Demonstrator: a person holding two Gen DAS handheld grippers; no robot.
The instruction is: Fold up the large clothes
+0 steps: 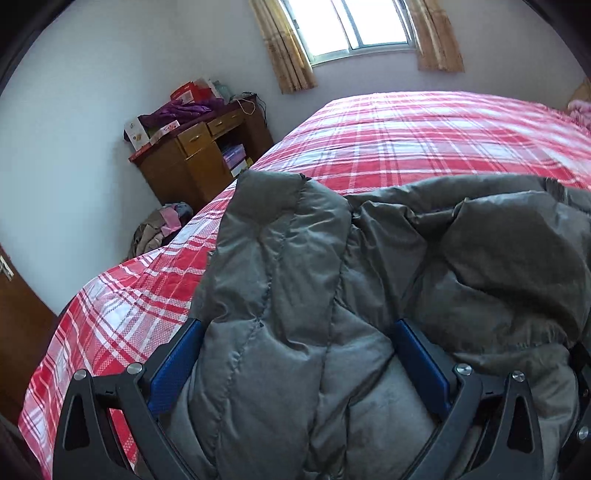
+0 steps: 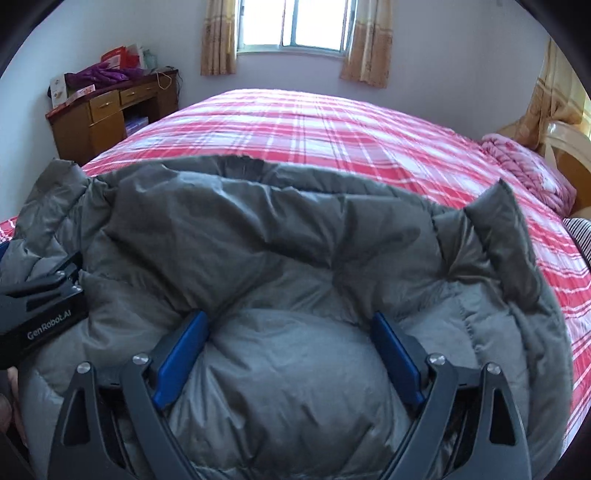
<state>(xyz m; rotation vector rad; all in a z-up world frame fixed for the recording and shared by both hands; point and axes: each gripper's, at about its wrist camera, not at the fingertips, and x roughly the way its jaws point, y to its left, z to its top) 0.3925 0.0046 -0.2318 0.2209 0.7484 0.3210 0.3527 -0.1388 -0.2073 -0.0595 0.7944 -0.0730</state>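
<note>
Watching both wrist views: grey puffer jacket (image 1: 369, 295) lies bunched on the red plaid bedspread (image 1: 406, 136), filling the lower half of each frame. My left gripper (image 1: 299, 328) has its jaws wide, a thick quilted fold bulging between the blue pads (image 1: 173, 365); pads look pressed into it. My right gripper (image 2: 290, 321) likewise spread wide around a padded bulge, pads against the fabric. Wooden desk (image 2: 107, 110) at upper left, window (image 2: 295, 26) at top centre

walls pale | window (image 2: 295, 26) bright, curtained | wooden desk (image 2: 110, 110) cluttered | bed (image 2: 332, 129) red plaid
</note>
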